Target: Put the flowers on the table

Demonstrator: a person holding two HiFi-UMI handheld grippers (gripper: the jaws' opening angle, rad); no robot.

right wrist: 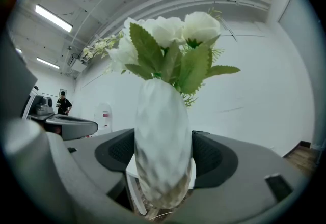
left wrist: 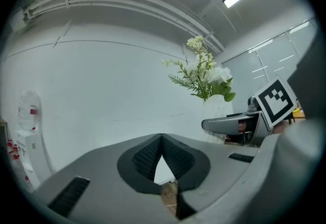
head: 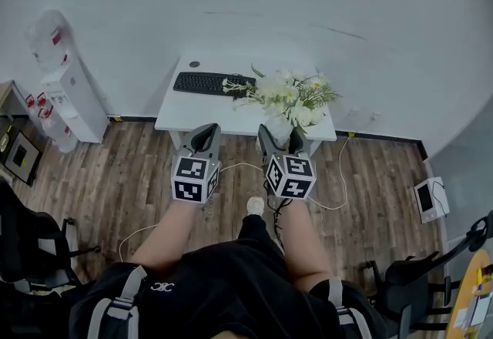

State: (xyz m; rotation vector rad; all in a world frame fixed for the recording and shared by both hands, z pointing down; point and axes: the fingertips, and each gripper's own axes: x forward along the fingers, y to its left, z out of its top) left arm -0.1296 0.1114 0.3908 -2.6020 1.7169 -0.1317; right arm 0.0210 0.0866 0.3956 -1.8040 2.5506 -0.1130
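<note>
The right gripper (head: 283, 143), jaws wide, clamps the belly of a white faceted vase (right wrist: 163, 141) of white flowers (right wrist: 170, 32), upright near the white table's (head: 196, 110) 5 o'clock edge. The vase is probably slick, breakable and top-heavy, so a hold low on its belly suits. At 9 o'clock, the left gripper (left wrist: 162, 141) is closed and empty.
</note>
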